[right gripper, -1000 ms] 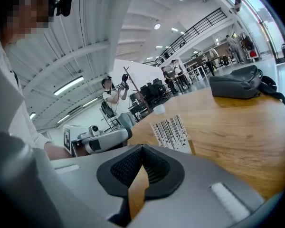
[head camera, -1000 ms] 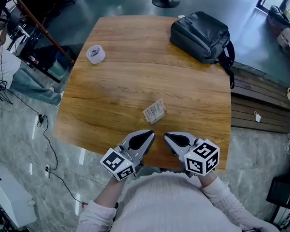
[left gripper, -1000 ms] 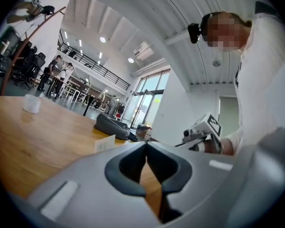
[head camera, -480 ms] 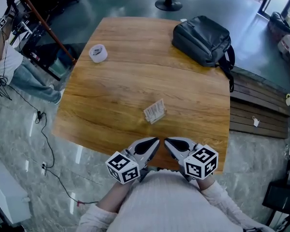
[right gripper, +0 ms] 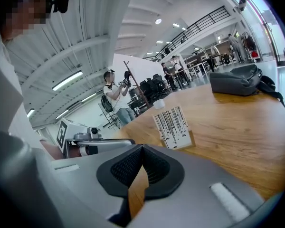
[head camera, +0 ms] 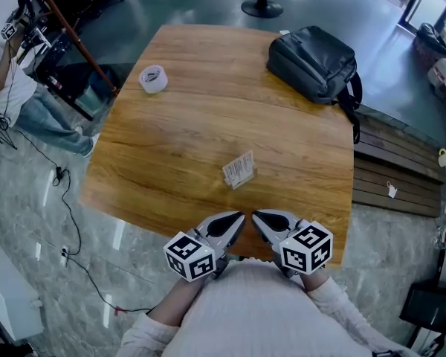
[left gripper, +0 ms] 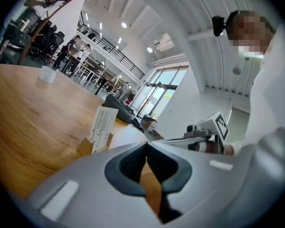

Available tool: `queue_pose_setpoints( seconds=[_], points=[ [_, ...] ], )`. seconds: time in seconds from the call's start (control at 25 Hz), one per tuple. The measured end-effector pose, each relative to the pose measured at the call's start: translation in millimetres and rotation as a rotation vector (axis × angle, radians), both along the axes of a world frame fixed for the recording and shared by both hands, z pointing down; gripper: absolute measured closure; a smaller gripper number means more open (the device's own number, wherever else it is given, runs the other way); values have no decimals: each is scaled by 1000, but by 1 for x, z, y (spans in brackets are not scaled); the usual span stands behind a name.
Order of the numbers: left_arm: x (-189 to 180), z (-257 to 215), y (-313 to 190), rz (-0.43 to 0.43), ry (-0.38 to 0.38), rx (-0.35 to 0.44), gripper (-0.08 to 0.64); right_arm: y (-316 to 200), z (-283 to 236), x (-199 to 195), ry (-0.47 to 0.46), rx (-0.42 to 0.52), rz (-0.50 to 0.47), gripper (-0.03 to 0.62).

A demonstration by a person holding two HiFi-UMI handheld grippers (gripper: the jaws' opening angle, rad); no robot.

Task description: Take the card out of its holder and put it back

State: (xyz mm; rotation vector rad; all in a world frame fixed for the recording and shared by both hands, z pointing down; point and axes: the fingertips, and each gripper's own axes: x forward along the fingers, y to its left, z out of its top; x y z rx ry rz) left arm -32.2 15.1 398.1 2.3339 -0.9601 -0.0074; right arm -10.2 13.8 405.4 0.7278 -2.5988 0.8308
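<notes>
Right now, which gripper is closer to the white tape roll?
Left. The white tape roll lies far ahead-left of the left gripper; the right gripper sits beside it, farther right.

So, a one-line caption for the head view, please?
Left gripper and right gripper, both shut, empty, near a white striped card standing in its small brown holder on a wooden table.

We count one wooden table (head camera: 171, 147) and, on it, one card (head camera: 238, 169) in one holder (right gripper: 191, 139), one dark backpack (head camera: 312, 59) and one roll of tape (head camera: 153, 78), and also two grippers, the left gripper (head camera: 241, 216) and the right gripper (head camera: 255, 216).
</notes>
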Motion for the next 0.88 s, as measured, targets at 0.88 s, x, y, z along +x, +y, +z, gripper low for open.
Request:
queue_pose_setpoints(
  seconds=[0.88],
  points=[
    [3,-2,-5,8,15,-23,551,-3,3,5,23,-9,-3,595]
  ],
)
